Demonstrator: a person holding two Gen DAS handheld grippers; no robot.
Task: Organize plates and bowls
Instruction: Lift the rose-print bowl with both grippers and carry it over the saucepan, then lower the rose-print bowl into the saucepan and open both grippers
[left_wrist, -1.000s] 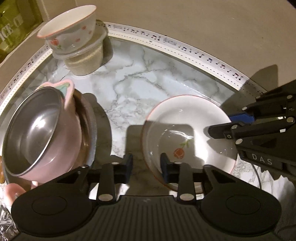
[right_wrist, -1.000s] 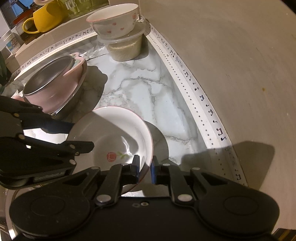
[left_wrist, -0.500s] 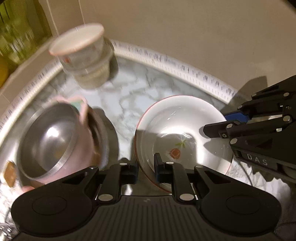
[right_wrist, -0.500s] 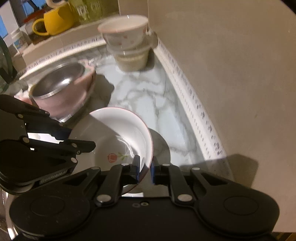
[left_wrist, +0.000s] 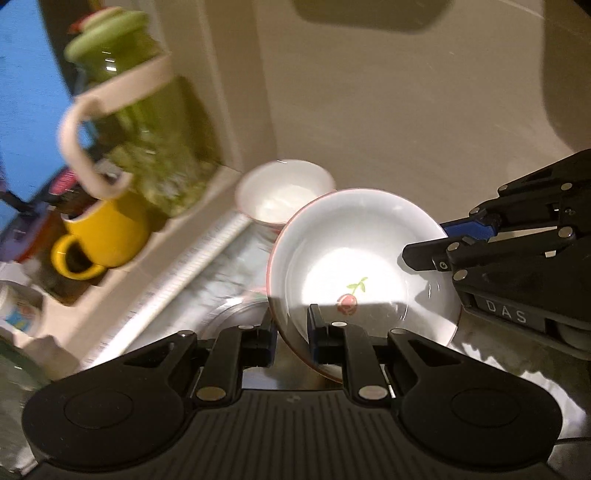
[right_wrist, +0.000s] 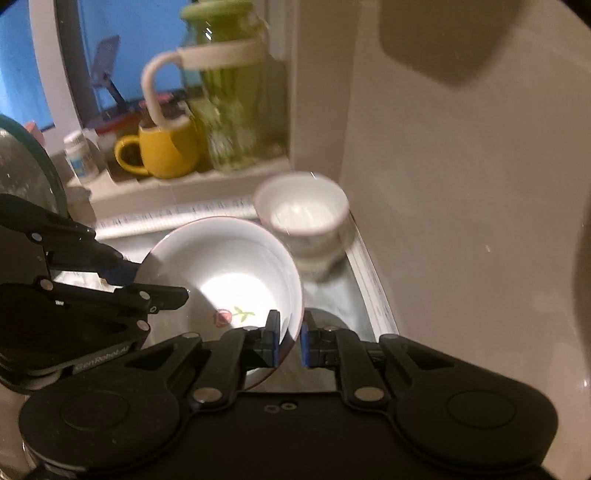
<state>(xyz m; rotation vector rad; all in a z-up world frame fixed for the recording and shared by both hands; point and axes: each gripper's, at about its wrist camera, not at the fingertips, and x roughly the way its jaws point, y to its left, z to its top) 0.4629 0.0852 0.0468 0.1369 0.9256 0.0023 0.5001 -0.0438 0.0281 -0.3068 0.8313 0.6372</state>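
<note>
The white bowl with a red flower painted inside is gripped at opposite sides of its rim. The left tool is clamped on the near rim in the left wrist view; the right tool is closed on the rim at the bowl's other side. The bowl is held tilted above the marble desk. Beyond it, a small cup-shaped bowl is seen stacked on a container in the corner.

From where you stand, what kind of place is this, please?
Most likely a home kitchen counter: a yellow mug and a green-lidded jar stand on a ledge, and a small white bowl sits on the marble-patterned surface in the corner.
</note>
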